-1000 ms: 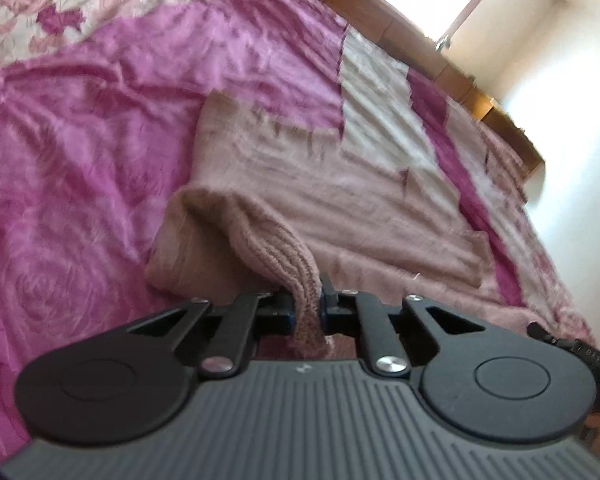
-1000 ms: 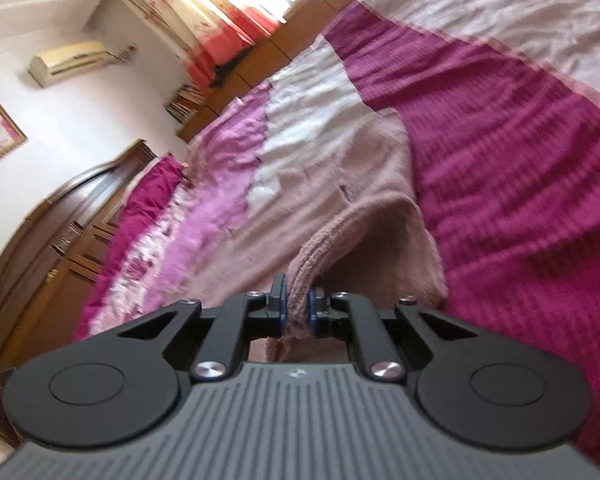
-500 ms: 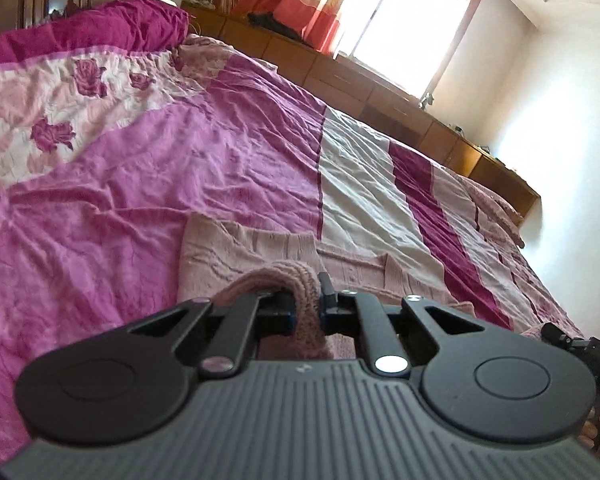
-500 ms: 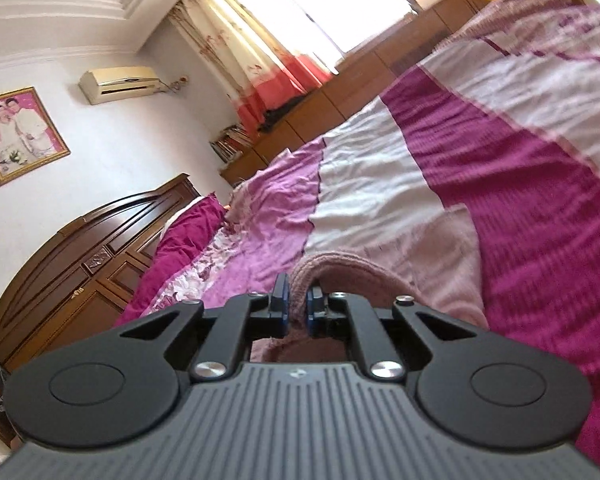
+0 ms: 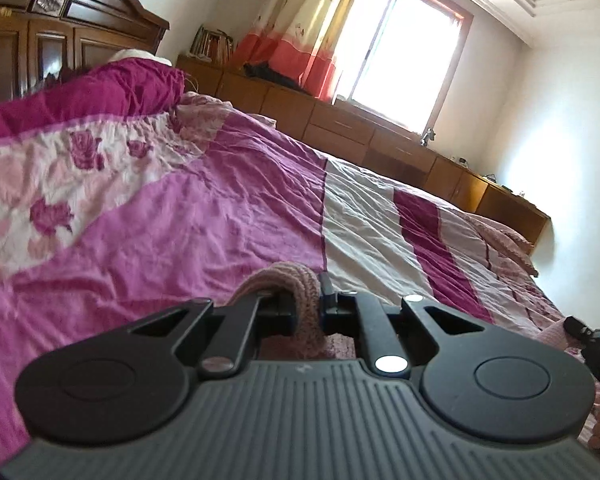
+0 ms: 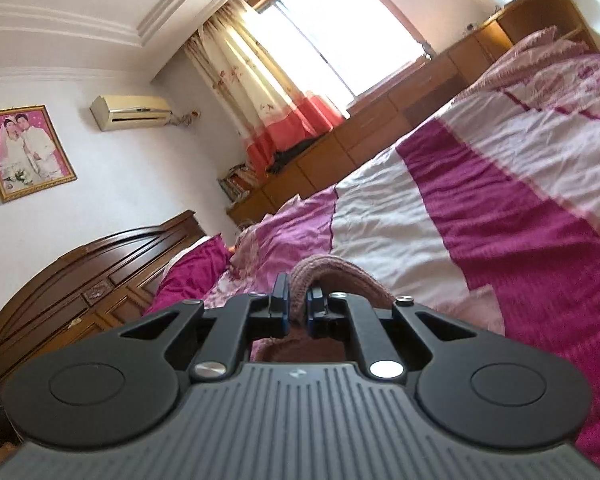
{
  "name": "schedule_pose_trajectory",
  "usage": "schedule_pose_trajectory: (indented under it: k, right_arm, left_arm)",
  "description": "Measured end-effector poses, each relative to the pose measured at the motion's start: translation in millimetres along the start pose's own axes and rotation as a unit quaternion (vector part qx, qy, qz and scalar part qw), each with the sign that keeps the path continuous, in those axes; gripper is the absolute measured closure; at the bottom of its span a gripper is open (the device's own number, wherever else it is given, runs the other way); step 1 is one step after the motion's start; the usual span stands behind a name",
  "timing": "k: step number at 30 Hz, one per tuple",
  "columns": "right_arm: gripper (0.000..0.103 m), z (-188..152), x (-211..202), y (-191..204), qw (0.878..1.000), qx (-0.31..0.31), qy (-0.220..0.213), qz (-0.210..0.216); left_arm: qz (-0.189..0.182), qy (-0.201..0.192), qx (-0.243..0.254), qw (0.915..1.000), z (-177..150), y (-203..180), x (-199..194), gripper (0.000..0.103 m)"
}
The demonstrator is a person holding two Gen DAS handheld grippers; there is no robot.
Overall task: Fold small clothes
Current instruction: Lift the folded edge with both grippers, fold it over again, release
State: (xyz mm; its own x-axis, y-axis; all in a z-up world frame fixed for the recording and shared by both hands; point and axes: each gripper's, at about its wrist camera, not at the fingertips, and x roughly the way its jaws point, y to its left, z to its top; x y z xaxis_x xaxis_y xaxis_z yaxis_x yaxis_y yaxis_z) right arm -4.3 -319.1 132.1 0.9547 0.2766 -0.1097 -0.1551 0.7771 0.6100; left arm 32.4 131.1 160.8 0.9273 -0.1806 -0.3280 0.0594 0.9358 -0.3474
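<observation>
Over the bedspread (image 5: 228, 220), both tongs (image 5: 306, 312) (image 6: 297, 308) hide most of the pinched sweater (image 5: 300, 292).

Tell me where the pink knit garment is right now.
The pink knit garment is pinched between the fingers of the left gripper and, in the right wrist view, the right gripper, bunched low at centre over the magenta bedspread.

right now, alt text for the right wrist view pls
The right gripper is shut on a fold of pink knit garment, held above a bed with a magenta and white quilt. Behind are a window, curtains and a wooden headboard.
</observation>
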Motion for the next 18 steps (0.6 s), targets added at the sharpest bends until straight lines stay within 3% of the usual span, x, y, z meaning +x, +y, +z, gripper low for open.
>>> schedule_pose_trajectory:
  k: [6, 12, 18]
  right_arm:
    - [0.095, 1, 54, -8, 0.999, -0.025, 0.009, -0.043]
    - [0.095, -22, 117, -28, 0.992, -0.056, 0.048, -0.106]
    - [0.095, -46, 165, -55, 0.981, -0.074, 0.082, -0.163]
  left_arm:
    - [0.026, 0.023, 0.003, 0.9994, 0, 7, 55, 0.092]
    - [0.059, 0.069, 0.047, 0.9948, -21, 14, 121, 0.092]
    - [0.084, 0.116, 0.050, 0.9884, -42, 32, 173, 0.090]
